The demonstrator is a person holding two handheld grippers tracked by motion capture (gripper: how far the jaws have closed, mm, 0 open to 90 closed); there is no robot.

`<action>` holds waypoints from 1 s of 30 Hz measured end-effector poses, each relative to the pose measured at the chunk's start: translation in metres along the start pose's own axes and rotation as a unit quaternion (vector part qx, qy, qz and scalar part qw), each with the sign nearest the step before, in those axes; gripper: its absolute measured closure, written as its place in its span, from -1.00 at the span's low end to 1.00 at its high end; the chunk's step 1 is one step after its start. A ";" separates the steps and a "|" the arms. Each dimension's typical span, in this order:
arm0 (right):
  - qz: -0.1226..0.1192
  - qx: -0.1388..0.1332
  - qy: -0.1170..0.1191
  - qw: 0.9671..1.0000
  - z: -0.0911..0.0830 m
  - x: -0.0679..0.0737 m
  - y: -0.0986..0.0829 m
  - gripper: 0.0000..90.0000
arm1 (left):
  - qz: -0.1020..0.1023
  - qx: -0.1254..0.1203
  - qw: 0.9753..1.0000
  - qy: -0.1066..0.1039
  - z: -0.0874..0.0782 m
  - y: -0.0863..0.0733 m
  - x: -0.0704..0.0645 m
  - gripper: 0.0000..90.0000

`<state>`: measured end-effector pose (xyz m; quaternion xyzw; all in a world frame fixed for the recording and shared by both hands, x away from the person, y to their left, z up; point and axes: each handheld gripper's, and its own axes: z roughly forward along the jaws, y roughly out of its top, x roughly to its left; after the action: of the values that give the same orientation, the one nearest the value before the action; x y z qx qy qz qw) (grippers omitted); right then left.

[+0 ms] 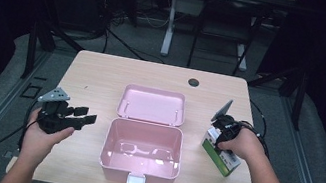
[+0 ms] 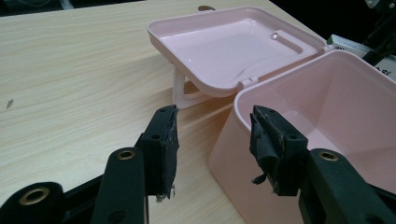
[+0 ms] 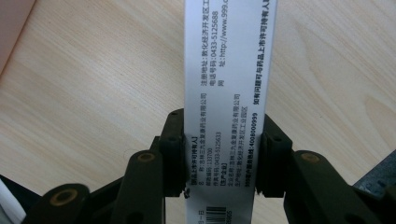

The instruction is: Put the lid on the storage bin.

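Closest to the lens in the right gripper view, my right gripper (image 3: 219, 158) has both jaws pressed against the long faces of a white and green carton (image 3: 229, 88); printed text runs along the face between them. From the high view the carton (image 1: 221, 155) stands on the table (image 1: 103, 76) to the right of the pink box (image 1: 142, 154), just beside it but not touching, with my hand over its top.

Risks, as I judge them. The grip sits on the carton's narrow faces near one end, so the free length could swing or slip as it is raised. A thin cardboard wall may also buckle if I squeeze harder. Carrying it leftward, its low end could strike the near right rim of the box and jar it out of the jaws. I cannot tell how heavy the carton is.

Containers, largest first. The pink box is open, its lid (image 1: 152, 105) laid flat behind the tub on its hinge. The tub holds nothing that I can see; glare marks its floor. The lid's hollow (image 2: 224, 46) is likewise bare. A white latch (image 1: 136, 181) sits at the front wall.

My left gripper (image 2: 212, 144) hovers left of the box, jaws spread wide and holding nothing, pointed at the tub's left wall.
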<state>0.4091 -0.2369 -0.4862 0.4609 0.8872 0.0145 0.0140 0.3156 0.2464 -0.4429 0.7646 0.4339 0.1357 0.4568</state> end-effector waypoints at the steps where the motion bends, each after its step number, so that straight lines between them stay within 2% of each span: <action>1: 0.001 0.000 0.000 1.000 0.000 0.000 0.000 0.36 | 0.000 0.000 1.000 0.000 0.000 0.000 0.000 0.15; 11: -0.003 -0.004 0.002 1.000 -0.002 0.001 0.000 0.36 | -0.001 0.001 1.000 -0.001 0.000 0.000 0.001 0.15; 30: -0.022 -0.008 -0.007 1.000 -0.028 0.013 0.001 0.36 | 0.001 0.003 1.000 -0.001 0.001 0.000 0.001 0.15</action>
<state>0.4013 -0.2258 -0.4578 0.4409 0.8971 0.0178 0.0243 0.3164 0.2466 -0.4440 0.7665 0.4334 0.1343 0.4545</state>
